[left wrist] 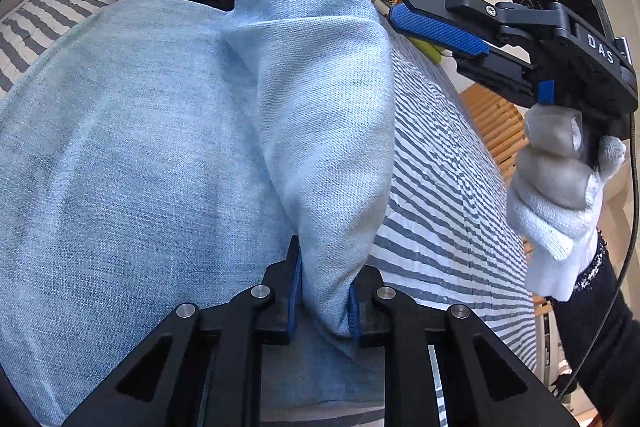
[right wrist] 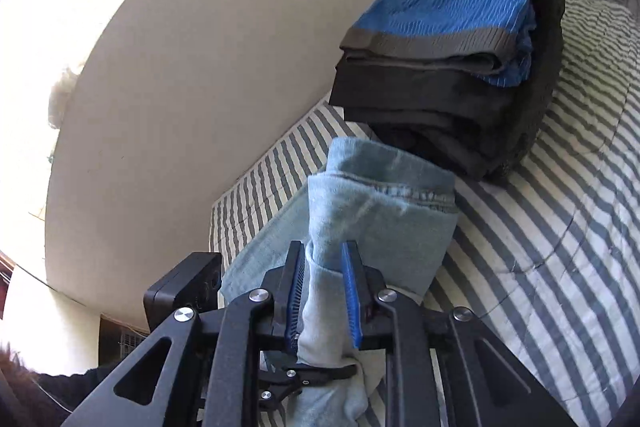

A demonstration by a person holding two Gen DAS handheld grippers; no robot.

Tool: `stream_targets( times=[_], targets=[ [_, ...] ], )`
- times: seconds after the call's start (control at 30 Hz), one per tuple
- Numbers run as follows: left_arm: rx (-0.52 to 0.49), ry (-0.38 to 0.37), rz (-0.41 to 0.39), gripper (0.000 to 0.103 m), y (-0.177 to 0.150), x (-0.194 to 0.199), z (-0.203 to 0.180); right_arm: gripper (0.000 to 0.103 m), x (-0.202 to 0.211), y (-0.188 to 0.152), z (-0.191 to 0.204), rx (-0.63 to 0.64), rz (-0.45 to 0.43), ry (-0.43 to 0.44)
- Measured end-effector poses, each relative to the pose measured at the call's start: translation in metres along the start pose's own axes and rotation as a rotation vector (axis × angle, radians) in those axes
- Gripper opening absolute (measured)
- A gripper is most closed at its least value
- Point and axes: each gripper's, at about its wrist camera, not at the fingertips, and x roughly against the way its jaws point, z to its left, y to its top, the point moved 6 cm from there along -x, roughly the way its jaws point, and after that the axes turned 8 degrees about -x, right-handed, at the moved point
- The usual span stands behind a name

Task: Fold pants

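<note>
**Kid:** Pants (left wrist: 132, 131) first! Where are they?

**Helper:** The light blue pants lie spread on the bed (left wrist: 440, 155), on its grey and white striped cover. One part is lifted up in a tall fold.

**Kid:** Who lifts it?

**Helper:** The left tongs (left wrist: 325, 291). Their blue pads squeeze the bottom of that fold from both sides.

**Kid:** And the other tongs?

**Helper:** In the right wrist view the right tongs (right wrist: 325, 297) pinch a bunched strip of the same blue cloth, near a stitched hem. In the left wrist view the right tongs are up in the air over the bed's edge, but there I cannot see the cloth between them.

**Kid:** Who holds them?

**Helper:** A hand (left wrist: 560, 179) in a white glove, with a dark sleeve (left wrist: 600, 339).

**Kid:** What is the dark lump?

**Helper:** A pile of folded clothes (right wrist: 452, 75), black ones with a blue and grey one on top. It sits on the bed just behind the pants, near a pale wall (right wrist: 200, 67).
</note>
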Motion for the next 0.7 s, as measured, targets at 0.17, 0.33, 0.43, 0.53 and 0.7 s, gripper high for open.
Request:
stream_targets(
  times=[0.17,0.33,0.43,0.53,0.7],
  targets=[
    [-0.006,0.004,0.003,0.02,0.002,0.0,0.001,0.02,0.006,0.018,0.001,0.098,-0.046,-0.086],
    [-0.008,-0.001,0.003,0.02,0.003,0.001,0.003,0.033,-0.008,0.013,0.008,0.119,0.004,-0.146],
    [-0.011,-0.007,-0.001,0.02,0.004,0.003,0.004,0.008,-0.021,0.013,0.003,0.115,-0.008,-0.216],
    [-0.014,-0.014,-0.009,0.019,0.005,0.005,0.004,0.006,-0.018,0.019,0.009,0.123,-0.045,-0.241],
    [-0.01,-0.019,-0.014,0.019,0.008,0.01,0.003,0.001,-0.007,0.04,0.004,0.052,-0.124,-0.242]
  ],
)
